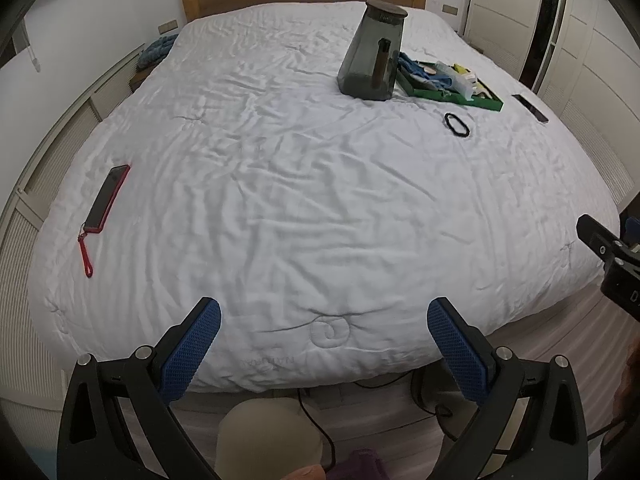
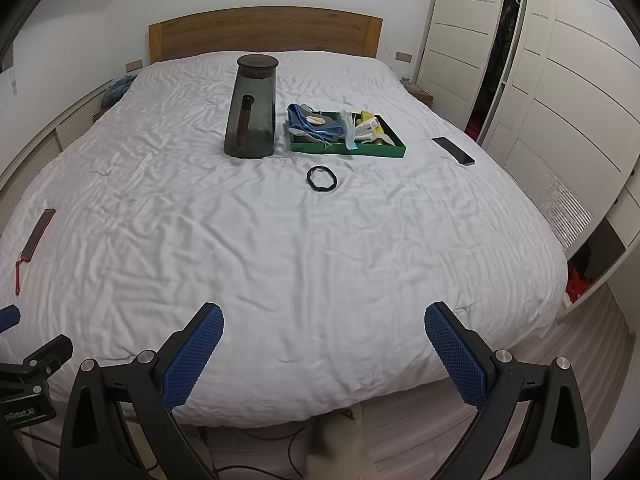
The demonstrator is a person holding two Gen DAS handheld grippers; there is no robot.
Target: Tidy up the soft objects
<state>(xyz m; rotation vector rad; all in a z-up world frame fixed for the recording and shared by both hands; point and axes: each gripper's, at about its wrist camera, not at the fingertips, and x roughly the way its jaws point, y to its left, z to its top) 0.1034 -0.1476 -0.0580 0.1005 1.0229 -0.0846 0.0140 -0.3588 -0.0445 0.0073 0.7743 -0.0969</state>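
1. The wide white quilted bed cover (image 2: 280, 240) carried everything in play, and both grippers hung at its foot end, well apart from all of it.
2. The left gripper (image 1: 324, 320) had its blue-padded fingers (image 1: 192, 352) spread wide with nothing between them.
3. The right gripper (image 2: 324, 324) stood the same way, its blue pads (image 2: 194, 354) far apart and empty.
4. The shallow green rectangular tray (image 2: 348, 151) sat toward the head of the bed and already held a heap of soft things: a crumpled blue cloth (image 2: 316, 124) on its left side, and pale and yellow pieces (image 2: 370, 124) on its right. What exactly those pieces were could not be told.
5. The black loop-shaped hair band (image 2: 322, 178) lay alone on the cover, near the tray's front edge but not touching it. It looked like the one soft item still outside.
6. The tall smoky-grey translucent jar with a dark round lid (image 2: 252, 108) stood upright just beside the tray's left side.
7. A red-cased phone with a red wrist strap (image 1: 106, 200) and a black phone (image 2: 454, 151) lay at opposite edges of the bed; being hard, they were likely not part of the sorting.
8. By this layout, most of the work seemed done, with the band left to collect.
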